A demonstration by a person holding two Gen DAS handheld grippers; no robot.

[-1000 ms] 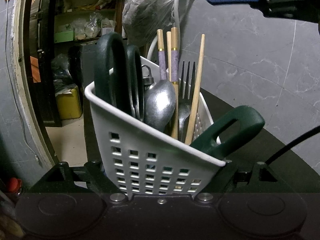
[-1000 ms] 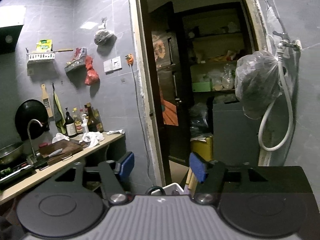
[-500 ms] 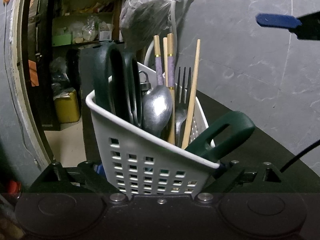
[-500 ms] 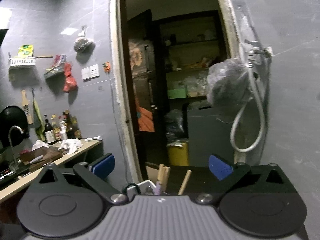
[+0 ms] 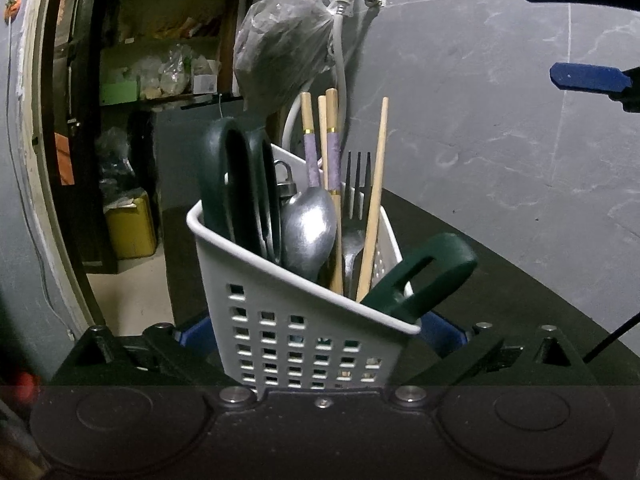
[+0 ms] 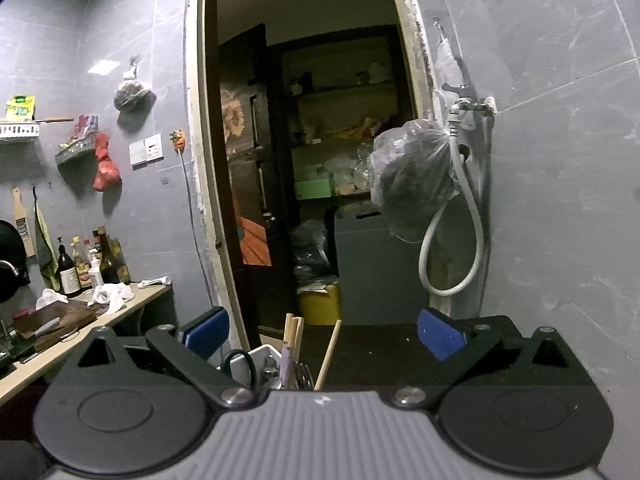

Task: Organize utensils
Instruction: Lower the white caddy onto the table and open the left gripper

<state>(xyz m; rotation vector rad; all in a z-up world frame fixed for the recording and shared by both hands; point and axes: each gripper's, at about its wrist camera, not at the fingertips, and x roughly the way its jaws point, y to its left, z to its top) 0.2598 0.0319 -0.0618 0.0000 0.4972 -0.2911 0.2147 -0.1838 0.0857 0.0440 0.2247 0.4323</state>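
A white perforated utensil basket (image 5: 296, 332) stands on a black surface (image 5: 500, 280), tilted, between the blue pads of my left gripper (image 5: 320, 330), which is shut on it. It holds dark green scissors (image 5: 240, 184), a metal spoon (image 5: 308, 232), a fork (image 5: 358, 176), several wooden chopsticks (image 5: 374, 200) and a dark green handle (image 5: 428, 276). My right gripper (image 6: 324, 332) is open and empty above the basket, whose top (image 6: 264, 354) shows low between its fingers. Its blue pad (image 5: 584, 77) shows at the upper right of the left wrist view.
A grey tiled wall (image 5: 500, 120) rises behind the black surface. A tap with a white hose and a hanging plastic bag (image 6: 412, 184) is on the wall beside a doorway (image 6: 304, 184). A counter with bottles (image 6: 92, 264) lies at the left.
My right gripper has opened wider and swung so the basket top and chopsticks now show between its fingers. The basket stays held in my left gripper, whose blue pads now show.
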